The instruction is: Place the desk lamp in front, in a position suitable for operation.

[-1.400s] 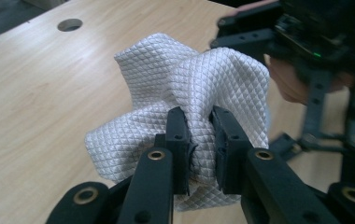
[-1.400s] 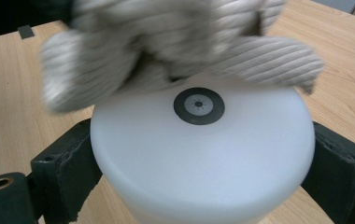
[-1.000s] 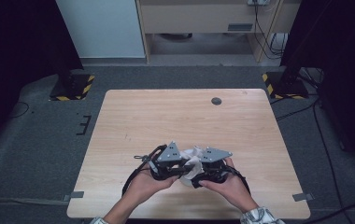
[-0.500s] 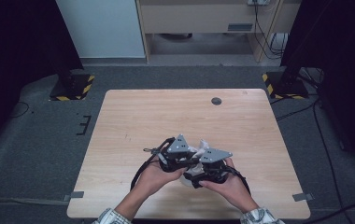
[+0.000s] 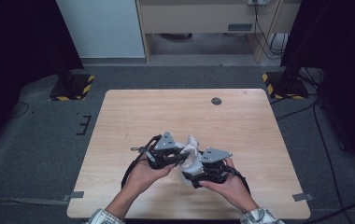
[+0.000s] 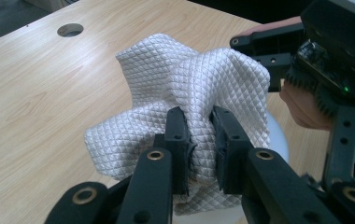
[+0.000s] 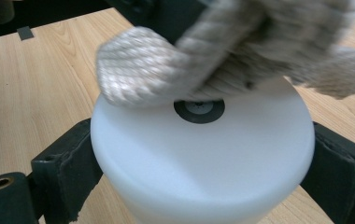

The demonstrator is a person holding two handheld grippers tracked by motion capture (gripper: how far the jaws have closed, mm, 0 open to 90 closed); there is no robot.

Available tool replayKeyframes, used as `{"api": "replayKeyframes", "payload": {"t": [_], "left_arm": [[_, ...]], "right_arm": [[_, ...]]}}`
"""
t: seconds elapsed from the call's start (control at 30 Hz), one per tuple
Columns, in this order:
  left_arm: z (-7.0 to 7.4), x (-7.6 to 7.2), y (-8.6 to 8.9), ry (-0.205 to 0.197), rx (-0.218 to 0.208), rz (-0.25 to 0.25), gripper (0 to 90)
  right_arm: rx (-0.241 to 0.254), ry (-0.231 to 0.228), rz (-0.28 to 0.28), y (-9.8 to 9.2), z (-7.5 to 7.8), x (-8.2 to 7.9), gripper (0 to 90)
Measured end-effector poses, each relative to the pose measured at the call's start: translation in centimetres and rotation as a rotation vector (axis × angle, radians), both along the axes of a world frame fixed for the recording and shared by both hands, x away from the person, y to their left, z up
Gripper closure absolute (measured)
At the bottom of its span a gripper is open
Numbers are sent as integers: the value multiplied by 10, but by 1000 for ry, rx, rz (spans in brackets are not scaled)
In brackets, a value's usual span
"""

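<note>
White quilted cloth [image 6: 185, 93] bunched over a white round container [image 7: 203, 163] near the wooden table's [image 5: 133, 112] front edge, left gripper [image 6: 199, 140] pinching the cloth, right gripper [image 7: 199, 172] clamping the container's sides.

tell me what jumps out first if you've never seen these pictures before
A bunched white quilted cloth pinched in the left gripper, pressed onto the top of a round white container. The right gripper clamps that container from both sides, near the front edge of the wooden table.
</note>
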State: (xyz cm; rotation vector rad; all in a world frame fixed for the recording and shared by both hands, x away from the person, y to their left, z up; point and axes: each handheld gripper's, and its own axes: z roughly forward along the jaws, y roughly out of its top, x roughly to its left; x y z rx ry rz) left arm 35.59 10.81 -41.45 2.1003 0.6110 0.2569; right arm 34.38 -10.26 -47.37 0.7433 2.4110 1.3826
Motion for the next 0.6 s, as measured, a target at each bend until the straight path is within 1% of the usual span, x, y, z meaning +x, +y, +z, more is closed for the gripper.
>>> {"api": "replayKeyframes", "payload": {"t": [0.13,0.37,0.43,0.5,0.6], "left_arm": [[0,-7,6,5,-2,-3,770],[1,-23,9,4,12,-41,770],[1,-28,6,10,10,-56,770],[1,-31,1,7,11,-76,770],[1,-31,-8,5,9,-98,770]], "right_arm": [[-3,3,0,0,0,0,88],[-3,4,-2,0,0,0,88],[-4,4,-2,1,1,0,88],[-5,2,-3,1,1,0,88],[-5,1,-3,1,1,-1,89]]}}
